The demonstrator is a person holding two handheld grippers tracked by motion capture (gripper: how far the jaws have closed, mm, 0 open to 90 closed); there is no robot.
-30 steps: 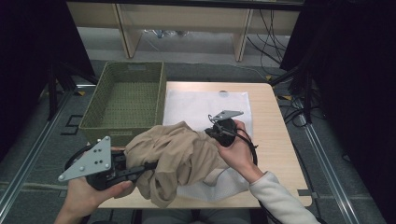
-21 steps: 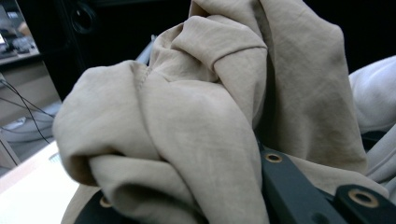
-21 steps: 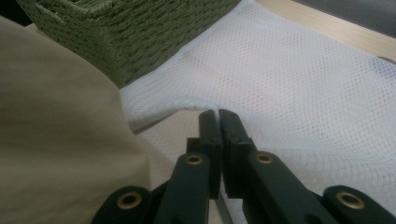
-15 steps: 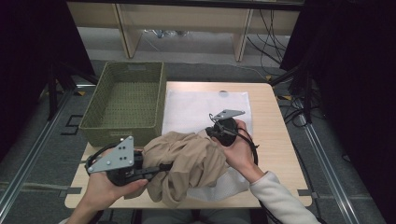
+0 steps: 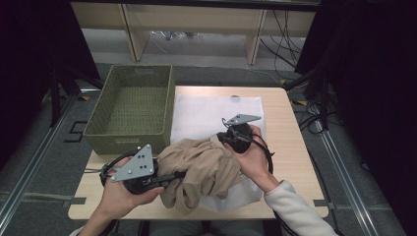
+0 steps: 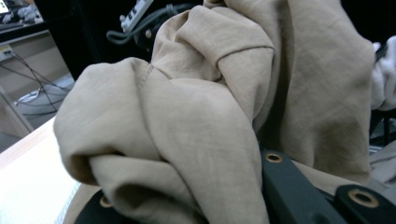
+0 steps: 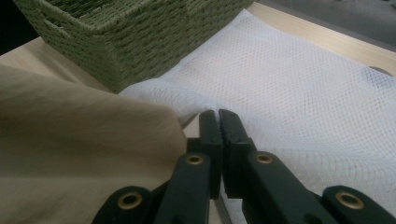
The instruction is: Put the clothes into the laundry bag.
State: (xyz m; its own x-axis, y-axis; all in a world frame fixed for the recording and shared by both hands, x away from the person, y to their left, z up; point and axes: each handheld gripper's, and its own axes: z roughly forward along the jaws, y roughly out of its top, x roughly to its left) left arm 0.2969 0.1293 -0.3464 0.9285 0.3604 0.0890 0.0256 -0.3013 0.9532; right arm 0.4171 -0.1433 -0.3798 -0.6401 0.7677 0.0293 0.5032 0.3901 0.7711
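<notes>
Left gripper (image 5: 169, 178) buried in beige cloth (image 5: 204, 169), jaws hidden, can't tell the state. Right gripper (image 7: 218, 119) pinched together on white mesh (image 7: 303, 93) edge. Cloth bunched at table's (image 5: 290, 142) front, beside basket (image 5: 129, 105).

Left claw (image 6: 187, 205) tips buried under tan cloth (image 6: 196, 116).

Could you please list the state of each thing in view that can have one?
Beige garment: bunched in a heap, partly over the mesh bag.
White mesh bag: lying flat, its near edge pinched.
Green basket: upright, empty.
Left gripper: buried in the garment, jaws hidden.
Right gripper: shut on the mesh edge.
</notes>
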